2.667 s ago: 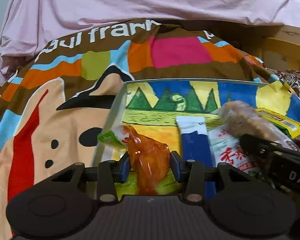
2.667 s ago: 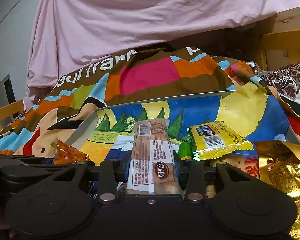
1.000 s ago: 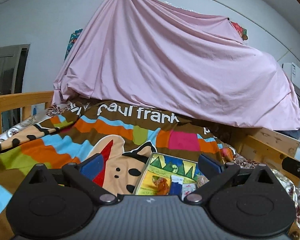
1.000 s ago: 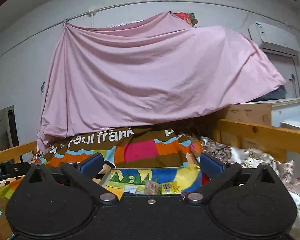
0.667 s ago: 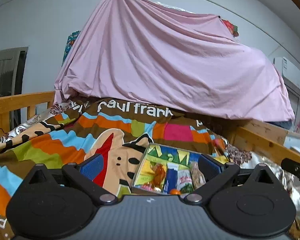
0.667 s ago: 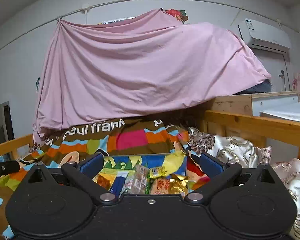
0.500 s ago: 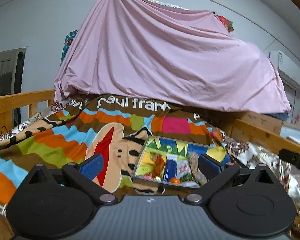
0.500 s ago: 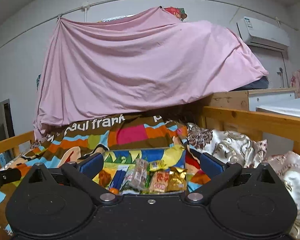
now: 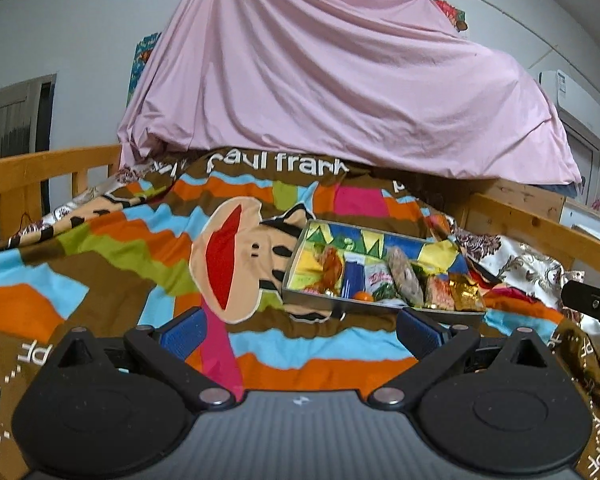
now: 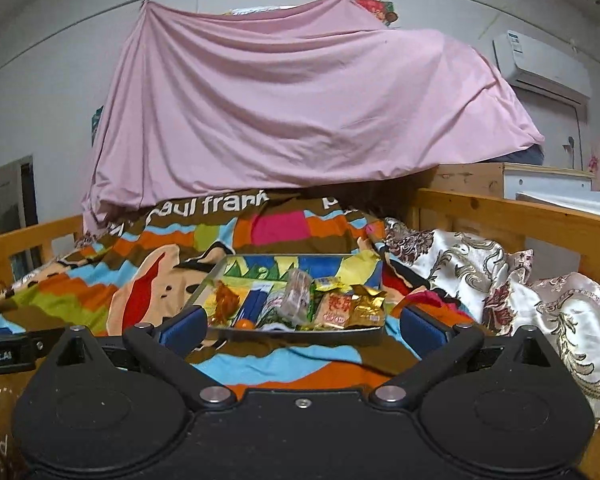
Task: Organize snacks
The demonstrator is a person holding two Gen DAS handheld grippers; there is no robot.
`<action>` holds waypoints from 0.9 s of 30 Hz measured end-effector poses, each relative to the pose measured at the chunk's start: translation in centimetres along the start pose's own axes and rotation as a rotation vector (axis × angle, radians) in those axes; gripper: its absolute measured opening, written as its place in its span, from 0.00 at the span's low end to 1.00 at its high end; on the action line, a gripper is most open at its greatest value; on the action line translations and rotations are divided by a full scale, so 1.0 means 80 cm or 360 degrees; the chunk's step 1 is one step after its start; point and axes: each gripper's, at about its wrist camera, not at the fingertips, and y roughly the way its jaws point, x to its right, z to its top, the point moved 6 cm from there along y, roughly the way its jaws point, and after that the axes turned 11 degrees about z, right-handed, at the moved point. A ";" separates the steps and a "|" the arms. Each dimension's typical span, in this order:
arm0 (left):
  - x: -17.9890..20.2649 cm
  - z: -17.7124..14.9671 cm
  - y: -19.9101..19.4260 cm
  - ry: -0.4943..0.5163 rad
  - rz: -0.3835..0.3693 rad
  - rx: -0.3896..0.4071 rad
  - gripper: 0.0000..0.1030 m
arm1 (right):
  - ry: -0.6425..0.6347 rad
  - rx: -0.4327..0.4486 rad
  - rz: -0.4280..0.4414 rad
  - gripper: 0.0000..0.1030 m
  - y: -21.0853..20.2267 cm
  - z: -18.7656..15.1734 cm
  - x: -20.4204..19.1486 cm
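A shallow metal tray (image 9: 342,307) (image 10: 300,334) with a colourful printed bottom lies on the patterned blanket (image 9: 112,248) (image 10: 148,280). Several snack packs lie side by side in it: an orange pack (image 9: 330,270) (image 10: 225,302), a blue one (image 9: 350,276) (image 10: 254,302), a clear bread pack (image 9: 406,280) (image 10: 296,296), a red one (image 10: 334,310) and a gold one (image 9: 464,294) (image 10: 366,308). My left gripper (image 9: 300,330) is open and empty, well short of the tray. My right gripper (image 10: 300,326) is open and empty too, its blue pads either side of the tray's near wall in the view.
A pink sheet (image 9: 340,88) (image 10: 292,112) hangs behind the bed. Wooden bed rails (image 9: 48,164) (image 10: 516,216) run along both sides. A white and gold floral quilt (image 10: 520,280) is bunched at the right. An air conditioner (image 10: 540,64) is on the wall.
Both grippers let go of their snacks, opened wide and pulled back from the tray. The orange pack and the bread pack now lie in the tray. In the last second the views tilted down.
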 end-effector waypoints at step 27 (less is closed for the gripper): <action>-0.008 -0.035 0.035 0.0062 -0.0069 -0.0098 1.00 | -0.0010 -0.0183 0.0029 0.99 0.051 -0.055 -0.020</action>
